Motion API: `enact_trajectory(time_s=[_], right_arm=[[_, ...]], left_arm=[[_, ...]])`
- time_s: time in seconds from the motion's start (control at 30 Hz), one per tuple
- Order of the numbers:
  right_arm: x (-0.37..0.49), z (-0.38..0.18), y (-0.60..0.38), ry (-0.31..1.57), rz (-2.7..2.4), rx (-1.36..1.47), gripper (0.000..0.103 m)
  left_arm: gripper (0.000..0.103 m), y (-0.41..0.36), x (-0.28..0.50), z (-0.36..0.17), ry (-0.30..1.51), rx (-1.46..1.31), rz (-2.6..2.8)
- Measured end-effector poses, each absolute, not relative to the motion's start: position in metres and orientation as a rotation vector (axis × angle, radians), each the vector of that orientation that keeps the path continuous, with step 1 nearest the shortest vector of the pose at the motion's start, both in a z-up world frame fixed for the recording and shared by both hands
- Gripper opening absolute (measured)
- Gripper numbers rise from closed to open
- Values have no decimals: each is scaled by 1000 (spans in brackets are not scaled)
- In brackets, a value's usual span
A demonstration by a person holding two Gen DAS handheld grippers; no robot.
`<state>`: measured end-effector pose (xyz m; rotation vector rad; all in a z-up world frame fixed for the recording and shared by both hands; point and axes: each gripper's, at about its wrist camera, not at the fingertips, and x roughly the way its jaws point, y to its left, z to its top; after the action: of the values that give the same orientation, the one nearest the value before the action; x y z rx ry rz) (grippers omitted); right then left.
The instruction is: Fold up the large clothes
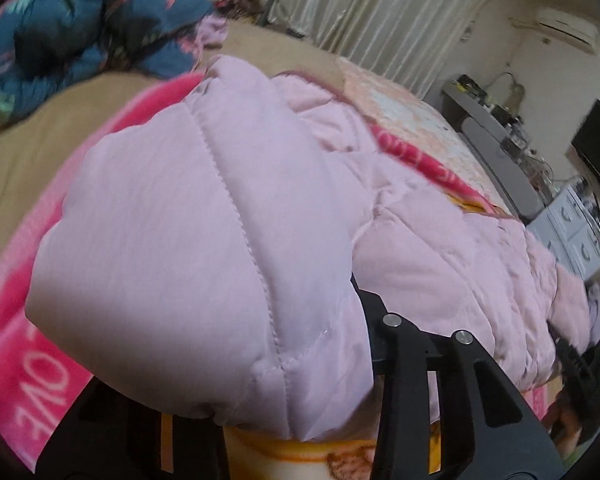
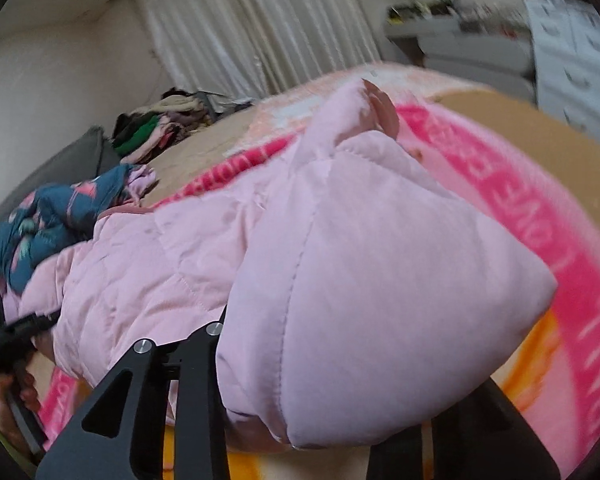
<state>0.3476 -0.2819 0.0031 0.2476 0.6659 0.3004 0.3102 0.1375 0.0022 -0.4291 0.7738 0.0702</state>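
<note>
Gripping the pink jacket at two corners, both grippers hold it raised off the blanket on the bed. Left gripper: jaws closed on a padded fold that bulges toward 10 o'clock, hiding one finger. Right gripper: jaws clamped on the other corner, fabric ballooning toward 2 o'clock. Risk, as I judge it: slick quilted shell could slide out of either pinch if the lift goes uneven, dumping one side and skewing the fold; trailing hem may drag the blanket. Both grippers point downward, tilted. A hand shows at 8 o'clock in the right view.
</note>
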Motion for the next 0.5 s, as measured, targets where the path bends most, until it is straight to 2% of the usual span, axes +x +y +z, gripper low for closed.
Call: enact_trajectory(time_s=[0.2, 0.5], right_arm=[[298, 37, -271, 561, 362, 131, 29], [257, 46, -276, 564, 378, 91, 29]], left_arm=[[28, 124, 276, 37, 712, -344, 35], [28, 119, 242, 35, 728, -320, 30]])
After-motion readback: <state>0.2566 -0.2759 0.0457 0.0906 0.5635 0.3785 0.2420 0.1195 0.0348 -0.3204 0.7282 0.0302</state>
